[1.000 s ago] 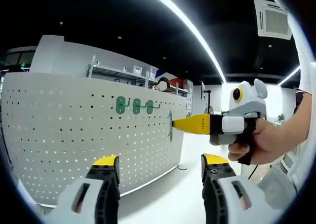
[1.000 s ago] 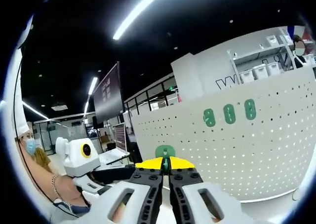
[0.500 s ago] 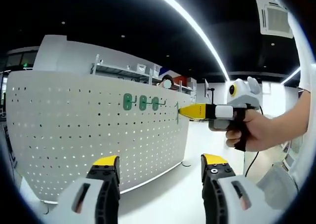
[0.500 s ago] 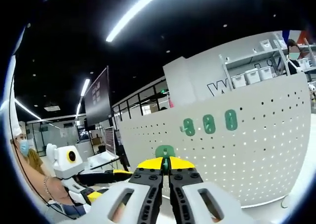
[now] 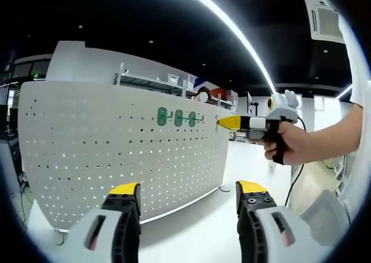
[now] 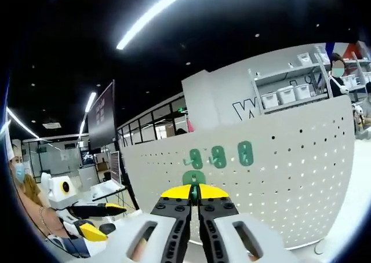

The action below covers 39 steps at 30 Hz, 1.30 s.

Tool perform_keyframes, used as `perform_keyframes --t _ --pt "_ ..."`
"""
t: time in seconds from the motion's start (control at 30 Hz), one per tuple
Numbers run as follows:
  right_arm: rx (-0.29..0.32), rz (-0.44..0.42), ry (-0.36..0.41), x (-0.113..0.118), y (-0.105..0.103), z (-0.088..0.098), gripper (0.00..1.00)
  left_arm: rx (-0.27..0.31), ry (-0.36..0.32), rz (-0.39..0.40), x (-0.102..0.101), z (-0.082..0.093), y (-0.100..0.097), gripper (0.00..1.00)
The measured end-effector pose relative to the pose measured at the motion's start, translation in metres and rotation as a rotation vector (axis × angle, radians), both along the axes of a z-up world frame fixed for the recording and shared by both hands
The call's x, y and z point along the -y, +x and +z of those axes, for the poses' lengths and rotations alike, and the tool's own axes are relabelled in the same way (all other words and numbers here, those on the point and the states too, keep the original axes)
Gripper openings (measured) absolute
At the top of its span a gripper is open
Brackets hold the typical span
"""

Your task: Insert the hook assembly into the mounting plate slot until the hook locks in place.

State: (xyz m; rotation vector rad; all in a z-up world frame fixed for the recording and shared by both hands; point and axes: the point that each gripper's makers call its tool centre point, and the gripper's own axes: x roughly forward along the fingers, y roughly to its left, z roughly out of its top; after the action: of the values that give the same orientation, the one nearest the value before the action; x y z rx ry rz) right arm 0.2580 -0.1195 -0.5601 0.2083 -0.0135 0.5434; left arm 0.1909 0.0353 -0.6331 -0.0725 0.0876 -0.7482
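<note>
Right gripper: jaws together, clamped on a green hook assembly, held just before the white perforated mounting plate. Left gripper: jaws wide apart, holding nothing, well back from the plate. Three green hooks already mounted in a row high on the plate. Shelving with bins beyond, far right.

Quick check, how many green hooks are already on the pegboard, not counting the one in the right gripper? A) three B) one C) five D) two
A: three green hooks sit in a row on the white pegboard, while the right gripper is shut on a fourth hook and the left gripper is open.
</note>
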Motion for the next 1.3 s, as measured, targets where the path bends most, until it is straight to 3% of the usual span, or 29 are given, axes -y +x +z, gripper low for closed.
perform_keyframes --t 0.87,1.3 --pt "0.035 -0.093 -0.024 0.045 0.033 0.016 0.0 -0.011 0.026 0.065 -0.028 -0.004 -0.008 0.7" --pt "0.051 -0.148 -0.04 0.072 0.049 0.024 0.0 -0.01 0.03 0.079 -0.033 -0.005 -0.011 0.77"
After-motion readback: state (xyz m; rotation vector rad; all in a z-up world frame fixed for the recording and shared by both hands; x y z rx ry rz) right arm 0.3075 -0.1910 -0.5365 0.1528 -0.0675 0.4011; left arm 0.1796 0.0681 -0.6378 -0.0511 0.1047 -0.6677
